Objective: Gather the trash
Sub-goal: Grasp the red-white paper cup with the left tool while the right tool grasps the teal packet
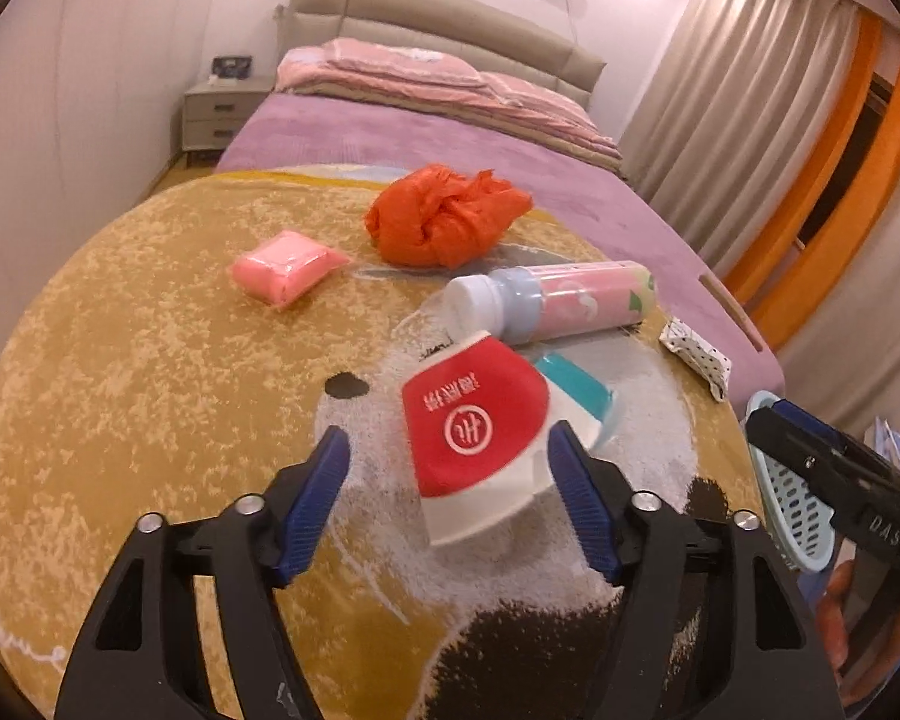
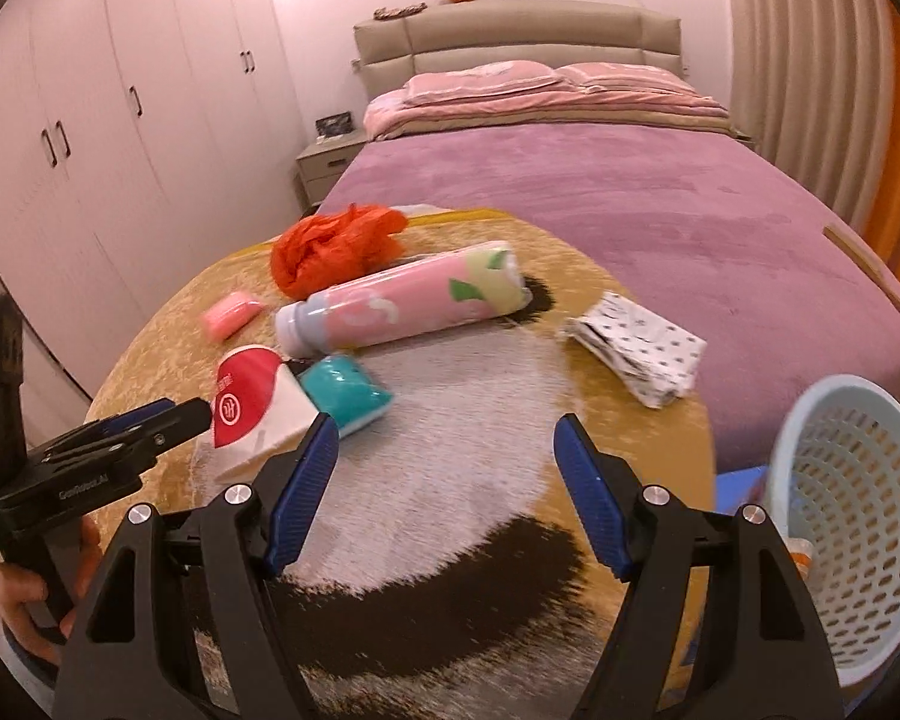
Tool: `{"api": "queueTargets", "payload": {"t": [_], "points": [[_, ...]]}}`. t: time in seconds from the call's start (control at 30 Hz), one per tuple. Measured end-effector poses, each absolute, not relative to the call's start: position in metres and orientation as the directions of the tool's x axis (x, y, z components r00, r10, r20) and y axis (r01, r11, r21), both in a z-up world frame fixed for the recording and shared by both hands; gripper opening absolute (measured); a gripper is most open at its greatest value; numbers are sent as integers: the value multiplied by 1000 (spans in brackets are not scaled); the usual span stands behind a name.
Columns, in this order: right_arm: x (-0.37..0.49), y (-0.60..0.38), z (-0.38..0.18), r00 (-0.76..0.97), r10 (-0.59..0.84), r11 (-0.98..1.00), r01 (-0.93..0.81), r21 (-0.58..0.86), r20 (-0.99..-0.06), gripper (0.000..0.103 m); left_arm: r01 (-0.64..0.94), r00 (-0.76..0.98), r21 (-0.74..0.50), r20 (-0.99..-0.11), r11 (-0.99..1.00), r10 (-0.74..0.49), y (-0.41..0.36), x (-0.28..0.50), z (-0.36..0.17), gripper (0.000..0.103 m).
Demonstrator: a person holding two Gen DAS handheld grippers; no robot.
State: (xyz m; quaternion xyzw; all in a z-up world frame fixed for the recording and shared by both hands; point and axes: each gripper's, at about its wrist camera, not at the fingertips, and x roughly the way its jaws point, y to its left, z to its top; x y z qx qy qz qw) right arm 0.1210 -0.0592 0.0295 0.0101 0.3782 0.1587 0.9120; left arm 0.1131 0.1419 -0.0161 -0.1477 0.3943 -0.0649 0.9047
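Left gripper (image 1: 450, 468) fingers spread, red-and-white packet (image 1: 474, 438) between them, seemingly ungripped. Right gripper (image 2: 447, 468) fingers wide, empty; basket (image 2: 858, 492) at three o'clock.

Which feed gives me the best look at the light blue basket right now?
The right wrist view. There the light blue basket shows its open mouth, perforated wall and something small lying near its rim. In the left wrist view the basket is only a sliver at the right edge, mostly hidden behind the right hand-held gripper.
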Motion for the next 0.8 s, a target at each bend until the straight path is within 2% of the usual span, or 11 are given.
{"api": "queueTargets", "payload": {"t": [0.13, 0.27, 0.47, 0.6, 0.67, 0.8], "points": [[128, -49, 26, 653, 301, 947, -288, 140, -695, 71, -10, 677, -366, -688, 931, -263, 144, 122, -15, 84], [132, -48, 21, 639, 305, 947, -282, 153, -706, 71, -64, 662, -386, -707, 920, -250, 138, 134, -20, 88], [136, -57, 14, 630, 295, 951, -268, 155, -719, 71, -117, 621, -401, -743, 908, -248, 126, 153, -35, 88], [138, -62, 10, 624, 293, 952, -262, 160, -724, 71, -131, 608, -441, -743, 888, -280, 124, 161, -42, 86], [138, -63, 8, 621, 295, 952, -260, 164, -726, 71, -134, 612, -419, -748, 898, -257, 122, 161, -42, 75], [142, -61, 6, 613, 301, 949, -264, 171, -730, 71, -138, 616, -426, -744, 894, -259, 125, 159, -42, 69]]}}
